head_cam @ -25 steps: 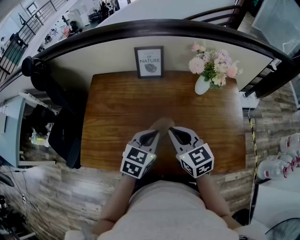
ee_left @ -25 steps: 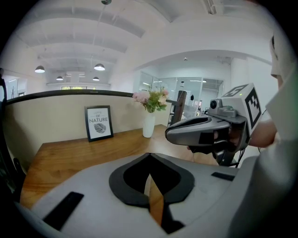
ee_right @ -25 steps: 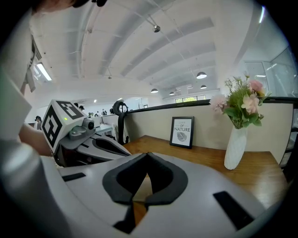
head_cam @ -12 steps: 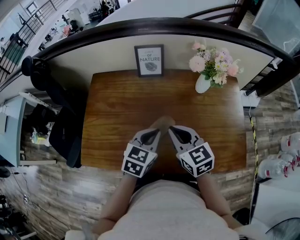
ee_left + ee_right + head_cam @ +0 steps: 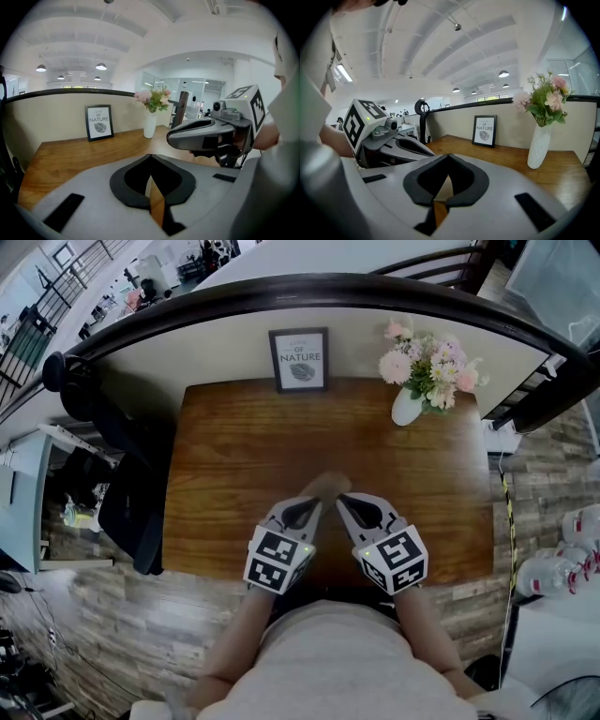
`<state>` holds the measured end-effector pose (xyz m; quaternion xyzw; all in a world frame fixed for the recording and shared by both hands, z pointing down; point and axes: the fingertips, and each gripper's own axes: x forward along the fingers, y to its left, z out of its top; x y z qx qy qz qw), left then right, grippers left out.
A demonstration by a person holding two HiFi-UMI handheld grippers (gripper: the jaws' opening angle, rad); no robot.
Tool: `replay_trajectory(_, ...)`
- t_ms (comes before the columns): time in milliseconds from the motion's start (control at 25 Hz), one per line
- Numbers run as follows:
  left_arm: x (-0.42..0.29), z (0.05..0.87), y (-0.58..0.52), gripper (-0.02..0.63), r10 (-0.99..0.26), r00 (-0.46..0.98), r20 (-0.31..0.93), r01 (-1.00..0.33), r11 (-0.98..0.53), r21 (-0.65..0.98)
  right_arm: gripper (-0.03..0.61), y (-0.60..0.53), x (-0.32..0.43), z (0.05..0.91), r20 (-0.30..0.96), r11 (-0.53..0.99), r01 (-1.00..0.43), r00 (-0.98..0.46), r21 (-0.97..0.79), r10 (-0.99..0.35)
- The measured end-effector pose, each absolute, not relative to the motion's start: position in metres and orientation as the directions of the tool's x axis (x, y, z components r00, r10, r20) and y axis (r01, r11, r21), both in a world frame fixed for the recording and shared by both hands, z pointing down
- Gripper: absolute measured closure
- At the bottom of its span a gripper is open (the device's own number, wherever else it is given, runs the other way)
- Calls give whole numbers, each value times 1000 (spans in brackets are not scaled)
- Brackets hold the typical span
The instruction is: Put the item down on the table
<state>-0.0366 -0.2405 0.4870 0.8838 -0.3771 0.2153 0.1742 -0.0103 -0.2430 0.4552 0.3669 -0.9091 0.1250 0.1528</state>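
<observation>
Progress on the put-down looks unfinished from where I sit. Both tools hover over the near edge of the brown wooden worktop, tips angled toward each other. The left hand-held gripper has its jaws together, with only a thin slit between them in its own view. The right hand-held gripper looks the same, its jaws meeting at the tip. Where the two tips converge I see a small, rounded, pale tan item, lighter than the wood around it. The same pale colour shows through the opening in each gripper view. I cannot tell whether either tip pinches it, or whether it rests on the wood or hangs just above. My judgement: if it is held, lowering and release are both left to do; if it already lies there, I only need to back the tips away. The black-framed print and the white vase of pink flowers stand well apart at the back.
</observation>
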Motion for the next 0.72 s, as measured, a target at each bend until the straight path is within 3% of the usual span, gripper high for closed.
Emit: replay_trajectory(720,-36,491,-239,601,-577,628,521,-739,-653,168,569,-244,-7,457,370,696,-709,-680,-114,-633)
